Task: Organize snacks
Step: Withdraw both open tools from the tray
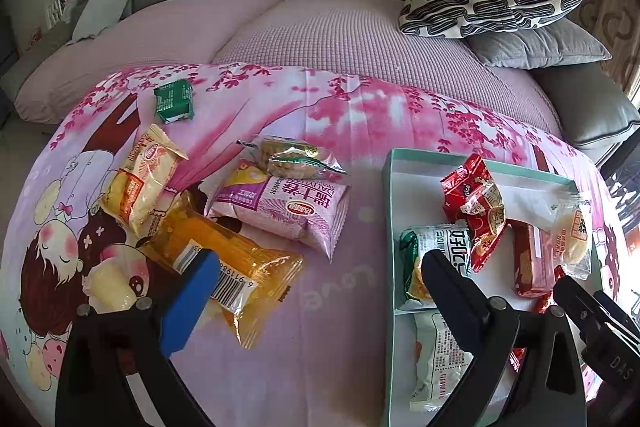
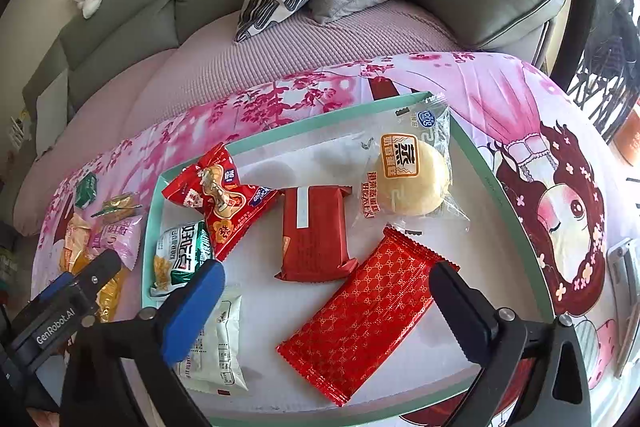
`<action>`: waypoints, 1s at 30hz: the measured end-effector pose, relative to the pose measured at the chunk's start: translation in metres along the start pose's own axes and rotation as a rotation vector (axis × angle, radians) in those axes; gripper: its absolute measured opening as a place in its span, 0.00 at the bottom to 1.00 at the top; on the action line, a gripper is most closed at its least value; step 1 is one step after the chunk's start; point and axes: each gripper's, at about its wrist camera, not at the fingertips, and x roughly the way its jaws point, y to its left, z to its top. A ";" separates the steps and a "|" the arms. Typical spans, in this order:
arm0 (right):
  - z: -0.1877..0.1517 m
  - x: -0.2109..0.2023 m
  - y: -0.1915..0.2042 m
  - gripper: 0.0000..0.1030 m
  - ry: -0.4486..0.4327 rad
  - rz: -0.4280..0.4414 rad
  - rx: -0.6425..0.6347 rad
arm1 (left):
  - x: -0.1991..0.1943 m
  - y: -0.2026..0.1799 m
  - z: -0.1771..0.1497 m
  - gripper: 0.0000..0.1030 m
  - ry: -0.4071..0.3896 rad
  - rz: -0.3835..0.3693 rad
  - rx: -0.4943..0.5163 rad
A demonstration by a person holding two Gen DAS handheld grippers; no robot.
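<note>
Right gripper [image 2: 326, 301] wide, nothing held (left gripper [image 1: 320, 291] likewise), patterned red packet [image 2: 360, 323] in tray [image 2: 504, 195]

The left gripper [image 1: 320, 287] points steeply downward with its jaws spread wide and nothing between the pads. The right gripper [image 2: 326, 297] is angled down the same way, jaws just as wide, gripping nothing. The two sit close, each just beside the other, fingers [image 2: 100, 269] apart.
</note>
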 end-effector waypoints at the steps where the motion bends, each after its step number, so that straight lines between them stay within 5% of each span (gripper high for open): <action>1: 0.000 0.000 0.000 1.00 -0.002 -0.003 -0.003 | -0.001 0.000 0.000 0.98 -0.005 0.009 0.003; 30: -0.009 -0.018 0.005 1.00 -0.014 -0.087 -0.064 | -0.020 0.009 -0.012 0.98 -0.013 -0.053 0.010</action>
